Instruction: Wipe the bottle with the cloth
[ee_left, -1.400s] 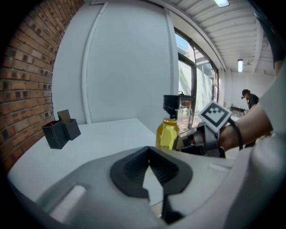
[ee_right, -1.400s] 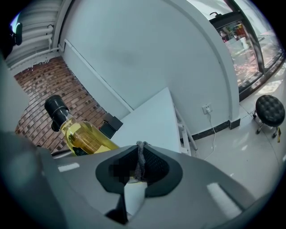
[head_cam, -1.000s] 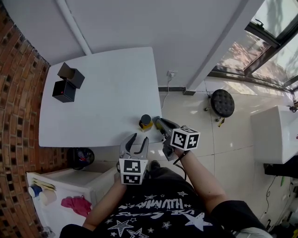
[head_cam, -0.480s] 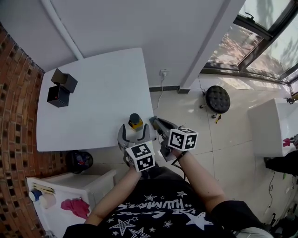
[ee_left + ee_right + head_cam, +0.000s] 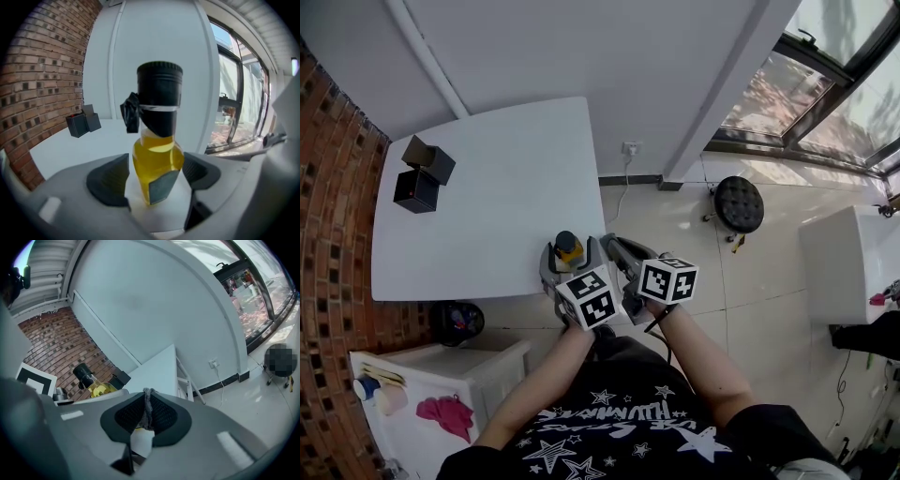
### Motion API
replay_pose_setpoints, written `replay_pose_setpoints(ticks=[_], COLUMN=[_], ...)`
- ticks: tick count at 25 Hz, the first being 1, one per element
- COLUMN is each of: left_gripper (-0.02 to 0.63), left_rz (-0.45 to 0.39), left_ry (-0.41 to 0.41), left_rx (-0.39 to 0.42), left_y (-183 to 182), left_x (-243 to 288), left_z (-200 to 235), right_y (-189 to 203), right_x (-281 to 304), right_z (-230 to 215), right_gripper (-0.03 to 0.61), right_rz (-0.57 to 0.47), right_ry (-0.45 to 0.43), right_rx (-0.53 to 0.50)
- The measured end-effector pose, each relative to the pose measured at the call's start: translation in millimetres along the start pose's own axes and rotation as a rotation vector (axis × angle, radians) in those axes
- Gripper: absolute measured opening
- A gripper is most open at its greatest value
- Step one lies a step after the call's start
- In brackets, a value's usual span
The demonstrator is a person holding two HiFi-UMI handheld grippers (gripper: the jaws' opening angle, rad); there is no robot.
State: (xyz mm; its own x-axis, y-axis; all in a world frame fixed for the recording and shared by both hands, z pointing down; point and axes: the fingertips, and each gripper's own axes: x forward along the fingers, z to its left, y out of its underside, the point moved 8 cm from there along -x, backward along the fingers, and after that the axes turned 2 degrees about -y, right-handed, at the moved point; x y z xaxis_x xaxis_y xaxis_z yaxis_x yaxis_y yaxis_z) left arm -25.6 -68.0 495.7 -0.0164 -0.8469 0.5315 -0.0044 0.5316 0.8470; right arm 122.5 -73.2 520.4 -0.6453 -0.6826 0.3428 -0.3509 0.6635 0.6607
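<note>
Our left gripper's (image 5: 154, 180) jaws, just opened wide, straddle the bottle (image 5: 157, 157) at the tabletop's (image 5: 487, 206) near edge, so we clamp next, then apply the right gripper's (image 5: 146, 416) pinched cloth (image 5: 148, 404).

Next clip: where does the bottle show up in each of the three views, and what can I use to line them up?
Head view: the bottle stands just left of centre, at the near edge of the white table.
Left gripper view: the bottle is large, in the middle of the picture.
Right gripper view: the bottle is small, at mid-left.
Shared landmark: the brick wall, in the left half of every view.
</note>
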Motion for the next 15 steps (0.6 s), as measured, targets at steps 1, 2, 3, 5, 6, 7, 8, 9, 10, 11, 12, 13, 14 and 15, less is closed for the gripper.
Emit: replay_pose_setpoints(ticks=[1,2,3,5,6,7,8,9,10,11,12,13,14,15], left_gripper=[0.337,0.307,0.293,0.279,0.273,0.273,0.273,0.273,0.273,0.274,0.273,0.273,0.273,0.273], left_rz=[-0.002,-0.005,-0.007,-0.010,-0.015,-0.021,-0.026,-0.030,-0.035,-0.040,-0.047,-0.056,-0.067,-0.079], left_ry=[-0.004,-0.008,-0.010,-0.009,-0.007,-0.003,0.003,0.012,0.023,0.037,0.054,0.077,0.109,0.149], left_rx=[0.001,0.006,0.011,0.016,0.018,0.021,0.025,0.032,0.040,0.049,0.057,0.065,0.077,0.096], left_y=[0.4,0.7,0.6,0.7,1.3,1.8,2.1,2.4,3.1,3.9,4.8,5.7,6.6,7.5], left_x=[0.8,0.8,-0.1,-2.2,-2.5,-3.1,-4.3,-5.9,-7.4,-8.5,-9.4,-10.3,-11.1,-12.1], left_z=[0.7,1.5,2.0,2.5,2.8,3.5,4.7,6.3,8.4,10.9,13.8,16.9,19.7,21.9], right_y=[0.1,0.3,0.3,-0.5,-1.2,-1.9,-2.7,-3.6,-4.5,-5.7,-7.0,-8.5,-9.9,-11.5], right_x=[0.6,1.4,2.4,4.3,5.5,6.7,7.9,9.0,10.0,11.1,12.5,13.9,15.4,16.8], right_z=[-0.5,-1.0,-1.4,-2.0,-2.1,-1.7,-0.8,0.5,2.2,4.0,6.2,8.7,11.5,14.6], right_gripper=[0.037,0.037,0.038,0.037,0.037,0.037,0.037,0.037,0.037,0.037,0.037,0.037,0.037,0.037], right_rz=[0.002,0.004,0.006,0.011,0.013,0.015,0.016,0.017,0.020,0.023,0.028,0.034,0.041,0.048], right_ry=[-0.001,-0.004,-0.006,-0.012,-0.015,-0.019,-0.025,-0.033,-0.041,-0.050,-0.060,-0.071,-0.082,-0.095], right_rx=[0.001,0.003,0.005,0.007,0.006,0.005,0.002,-0.004,-0.013,-0.025,-0.040,-0.056,-0.073,-0.091])
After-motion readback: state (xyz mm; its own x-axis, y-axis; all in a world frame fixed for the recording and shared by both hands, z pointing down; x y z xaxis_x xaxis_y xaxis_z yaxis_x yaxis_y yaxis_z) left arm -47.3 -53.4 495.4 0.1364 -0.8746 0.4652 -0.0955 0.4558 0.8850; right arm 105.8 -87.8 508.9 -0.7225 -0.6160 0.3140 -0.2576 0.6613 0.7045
